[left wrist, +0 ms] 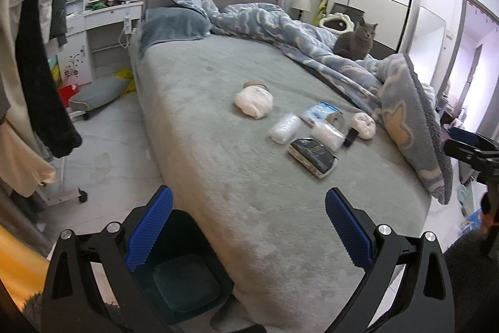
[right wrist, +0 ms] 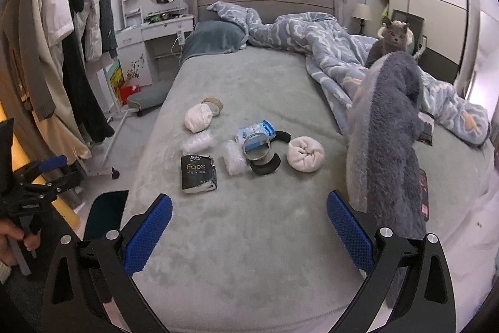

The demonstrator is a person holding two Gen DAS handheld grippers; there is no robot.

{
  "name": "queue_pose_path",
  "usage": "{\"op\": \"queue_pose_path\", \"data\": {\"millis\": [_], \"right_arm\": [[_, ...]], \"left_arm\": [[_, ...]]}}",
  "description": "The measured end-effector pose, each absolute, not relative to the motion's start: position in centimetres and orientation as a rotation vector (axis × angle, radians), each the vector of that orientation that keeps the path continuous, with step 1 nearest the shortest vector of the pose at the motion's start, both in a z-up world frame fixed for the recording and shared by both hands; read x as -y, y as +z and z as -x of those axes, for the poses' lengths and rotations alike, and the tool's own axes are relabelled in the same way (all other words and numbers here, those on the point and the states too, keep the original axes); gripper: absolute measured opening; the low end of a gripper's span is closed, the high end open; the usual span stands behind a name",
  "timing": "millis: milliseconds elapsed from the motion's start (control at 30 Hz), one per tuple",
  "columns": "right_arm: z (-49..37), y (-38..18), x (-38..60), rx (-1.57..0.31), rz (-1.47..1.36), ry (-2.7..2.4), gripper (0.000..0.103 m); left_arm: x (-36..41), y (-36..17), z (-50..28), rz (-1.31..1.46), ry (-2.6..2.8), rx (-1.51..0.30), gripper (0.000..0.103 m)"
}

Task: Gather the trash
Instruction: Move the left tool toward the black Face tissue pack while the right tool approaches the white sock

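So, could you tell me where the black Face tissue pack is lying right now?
The black Face tissue pack lies on the grey bed, nearest the foot edge, left of a bubble-wrap roll.

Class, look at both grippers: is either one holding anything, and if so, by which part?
Nothing is held. The left gripper and the right gripper are both open, with only the bed showing between their fingers.

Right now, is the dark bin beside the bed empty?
Apparently empty: the dark bin stands open, only its bare bottom visible between the left tool's fingers.
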State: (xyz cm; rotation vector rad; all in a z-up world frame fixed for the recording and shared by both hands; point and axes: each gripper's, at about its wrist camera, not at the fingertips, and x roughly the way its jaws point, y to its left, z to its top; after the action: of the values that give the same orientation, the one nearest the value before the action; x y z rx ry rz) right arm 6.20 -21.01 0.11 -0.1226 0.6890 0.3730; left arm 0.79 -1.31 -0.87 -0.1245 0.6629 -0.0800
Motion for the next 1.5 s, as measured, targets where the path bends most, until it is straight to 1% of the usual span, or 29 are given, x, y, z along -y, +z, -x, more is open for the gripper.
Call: {"op": "queue_pose_path", "data": {"millis": [100,167,233,333,400,433,467,500,700,733,800,1067,1133,1500], "right_arm": [[-7.4,-0.6,20.8,-0.699,0.148,0.383,0.100],[-8.3,-1.1,20.9,-0.706,0.159,0.381,0.097],[-9.4,-1.7,21.0,-0.720,0.167,0.382,0.093],[-10.7,-2.6,21.3,-0.738,0.175,0.390,0.092],[-11.5,-2.9,21.4,-0.742,0.179,0.388,0.092],[-11.9,-3.0,21.5,-0.744,0.181,0.384,0.091],[-12.4,-3.0,21.6,-0.743,0.179,0.382,0.089],[-12.8,-3.0,21.7,-0.743,0.178,0.379,0.086],[-15.5,-4.1,21.9,-0.760,0.165,0.372,0.079],[-16.0,-4.3,22.0,-0.766,0.159,0.371,0.078],[-17.0,-4.5,22.0,-0.771,0.156,0.371,0.078],[-19.8,-5.1,20.9,-0.790,0.179,0.406,0.078],[-20.7,-5.4,21.0,-0.803,0.161,0.405,0.075],[-25.2,-7.4,21.2,-0.869,0.212,0.344,0.073]], "left_arm": [[1.6,-0.9,-1.1,0.126,-0.100,-0.663,0.099],[1.7,-1.0,-1.6,0.130,-0.109,-0.667,0.099],[1.8,-1.2,-2.1,0.134,-0.118,-0.673,0.098],[2.2,-1.5,-2.9,0.137,-0.139,-0.688,0.098],[2.6,-1.9,-3.5,0.140,-0.149,-0.706,0.097],[2.7,-2.1,-3.8,0.139,-0.152,-0.714,0.094],[3.0,-2.3,-4.2,0.132,-0.153,-0.722,0.091],[3.2,-2.4,-4.4,0.123,-0.150,-0.728,0.089],[4.1,-3.1,-5.9,0.117,-0.171,-0.751,0.088],[4.3,-3.2,-6.2,0.108,-0.175,-0.755,0.086],[4.6,-3.4,-6.6,0.099,-0.182,-0.762,0.084],[6.0,-4.6,-8.0,0.080,-0.216,-0.795,0.084],[6.4,-4.8,-8.3,0.075,-0.226,-0.796,0.084],[7.1,-5.9,-10.6,0.111,-0.237,-0.838,0.082]]}}
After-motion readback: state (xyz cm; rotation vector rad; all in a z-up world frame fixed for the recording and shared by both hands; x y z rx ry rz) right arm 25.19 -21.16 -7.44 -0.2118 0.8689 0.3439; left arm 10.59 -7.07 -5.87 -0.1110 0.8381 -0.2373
